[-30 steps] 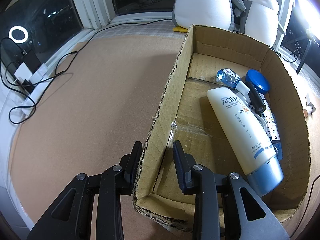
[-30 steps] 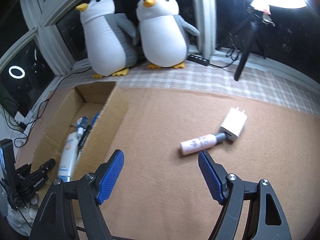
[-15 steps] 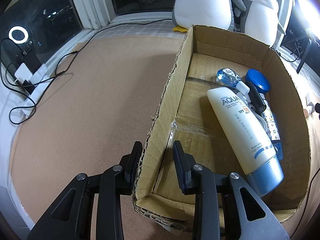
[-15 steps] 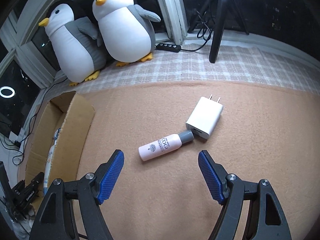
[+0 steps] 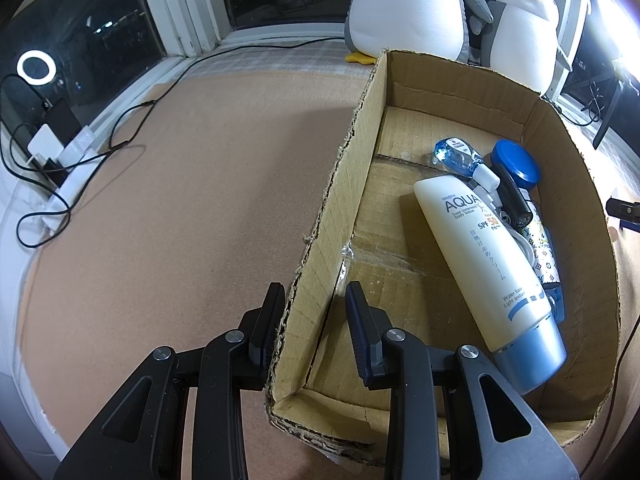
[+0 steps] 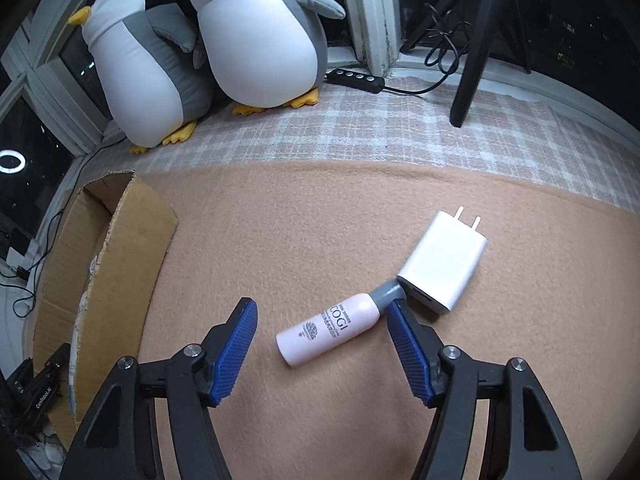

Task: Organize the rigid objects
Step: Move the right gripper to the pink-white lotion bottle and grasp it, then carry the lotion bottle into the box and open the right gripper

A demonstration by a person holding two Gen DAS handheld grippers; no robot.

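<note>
A cardboard box (image 5: 344,184) holds a white sunscreen tube (image 5: 480,256), a small blue bottle (image 5: 456,156), a blue-lidded jar (image 5: 516,162) and a patterned item. My left gripper (image 5: 314,308) straddles the box's near left wall and is shut on it. On the tan blanket lies a pink bottle (image 6: 332,328) with a grey cap that touches a white plug charger (image 6: 444,264). My right gripper (image 6: 321,305) hovers over the pink bottle, which lies between its blue pads. Its jaws are closing; the left pad stands apart from the bottle, the right pad is near the cap.
Two plush penguins (image 6: 256,40) sit at the window behind the box (image 6: 132,240). A tripod leg (image 6: 476,48) and a power strip (image 6: 354,78) stand on the checked cloth at the back. Cables and chargers (image 5: 60,168) lie at the blanket's left edge.
My right gripper has moved right and down, so the pink bottle and charger now lie close between its fingers, and its jaws have narrowed. The left gripper and box have not moved.
</note>
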